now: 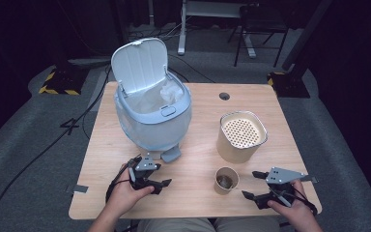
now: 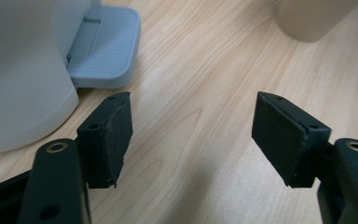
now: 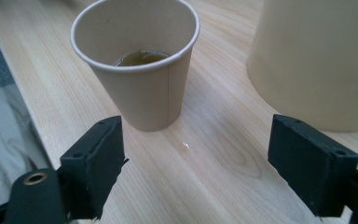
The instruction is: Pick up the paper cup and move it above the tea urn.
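Near the front left corner of the wooden surface (image 1: 270, 104) I see my left tongs (image 1: 150, 183), resting low with the jaws apart and nothing between them. Just behind them stands a pale blue pedal bin (image 1: 152, 116) with its lid (image 1: 139, 64) raised and a white bag inside; its grey pedal (image 2: 103, 46) points to the front edge. At the middle of the front edge stands a small paper cup (image 3: 137, 60), upright, with a little brownish liquid at the bottom. Behind it, toward the right edge, is a beige container (image 1: 240, 136) with a perforated top. Near the front right corner my right tongs (image 1: 257, 185) are also wide open, empty, pointing at the cup.
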### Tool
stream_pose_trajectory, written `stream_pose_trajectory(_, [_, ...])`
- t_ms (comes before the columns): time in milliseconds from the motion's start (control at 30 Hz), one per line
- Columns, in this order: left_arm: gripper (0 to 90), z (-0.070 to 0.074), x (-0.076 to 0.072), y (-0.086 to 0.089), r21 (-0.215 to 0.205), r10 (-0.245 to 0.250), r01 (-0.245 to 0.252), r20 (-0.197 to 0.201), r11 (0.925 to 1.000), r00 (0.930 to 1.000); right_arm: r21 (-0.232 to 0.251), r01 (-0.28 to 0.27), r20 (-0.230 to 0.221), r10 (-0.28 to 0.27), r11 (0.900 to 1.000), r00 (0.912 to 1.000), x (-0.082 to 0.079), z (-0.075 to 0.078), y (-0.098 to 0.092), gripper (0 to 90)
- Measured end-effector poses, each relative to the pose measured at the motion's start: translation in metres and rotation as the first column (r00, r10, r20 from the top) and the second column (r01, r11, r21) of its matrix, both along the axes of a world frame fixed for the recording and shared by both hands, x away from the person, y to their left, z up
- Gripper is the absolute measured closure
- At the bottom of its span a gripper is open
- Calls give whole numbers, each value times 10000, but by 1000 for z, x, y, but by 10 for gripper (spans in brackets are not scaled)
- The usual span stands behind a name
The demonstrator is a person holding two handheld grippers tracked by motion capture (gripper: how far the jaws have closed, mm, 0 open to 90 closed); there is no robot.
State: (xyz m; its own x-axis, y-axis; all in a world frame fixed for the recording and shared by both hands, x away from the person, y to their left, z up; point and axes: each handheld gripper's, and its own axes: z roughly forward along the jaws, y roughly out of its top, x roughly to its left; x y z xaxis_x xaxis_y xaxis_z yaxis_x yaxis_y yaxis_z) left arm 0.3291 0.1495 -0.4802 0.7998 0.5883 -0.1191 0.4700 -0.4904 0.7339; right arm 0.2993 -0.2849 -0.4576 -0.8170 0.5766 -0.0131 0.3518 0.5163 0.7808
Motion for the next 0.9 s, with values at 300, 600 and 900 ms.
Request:
stream_pose_trajectory(300, [250, -16, 1, -6, 1221, -86, 77, 74, 9925, 9999, 311, -122, 97, 119, 9994, 9999, 1, -4, 19, 160])
stream_pose_trajectory(600, [199, -23, 0, -4, 1148, 65, -112, 406, 9933, 9992, 211, -420, 110, 418, 9989, 9991, 8, -17, 50, 160])
stream_pose_trajectory(900, [199, -23, 0, -5, 1143, 69, -116, 413, 9934, 9991, 559, -50, 229, 37, 9984, 9997, 10, -31, 61, 174])
